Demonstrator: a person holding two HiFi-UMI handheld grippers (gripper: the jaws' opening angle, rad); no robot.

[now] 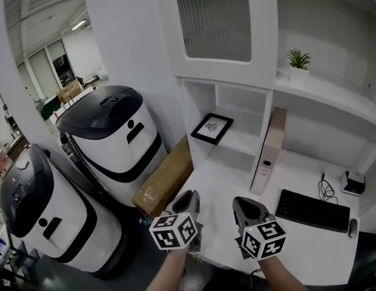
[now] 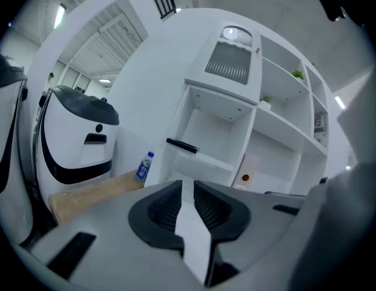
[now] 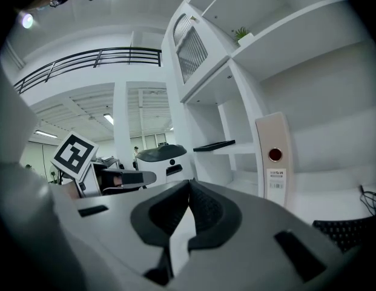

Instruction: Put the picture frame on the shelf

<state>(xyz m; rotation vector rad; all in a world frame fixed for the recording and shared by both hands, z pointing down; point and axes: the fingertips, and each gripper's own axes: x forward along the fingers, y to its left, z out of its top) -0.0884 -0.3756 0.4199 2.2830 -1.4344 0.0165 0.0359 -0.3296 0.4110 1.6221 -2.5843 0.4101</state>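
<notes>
Your left gripper (image 1: 189, 196) and right gripper (image 1: 241, 204) hang low at six o'clock, clear of the shelf (image 1: 243, 143), probably because the placing looks done. The left jaws stand slightly apart with nothing between them. The right jaws meet, empty. The picture frame (image 1: 212, 128) lies flat on the shelf at twelve o'clock, with a black border, a white mat and a small dark drawing.

An office workspace opening onto a larger hall: a white desk (image 1: 236, 187) carries a keyboard (image 1: 313, 210), a mouse (image 1: 353, 227) and an upright binder (image 1: 267, 150), the shelving unit (image 1: 324, 96) above holds a potted plant (image 1: 298, 65), two big white-and-black machines (image 1: 124, 144) stand alongside, and a railed mezzanine (image 3: 85, 62) runs beyond
</notes>
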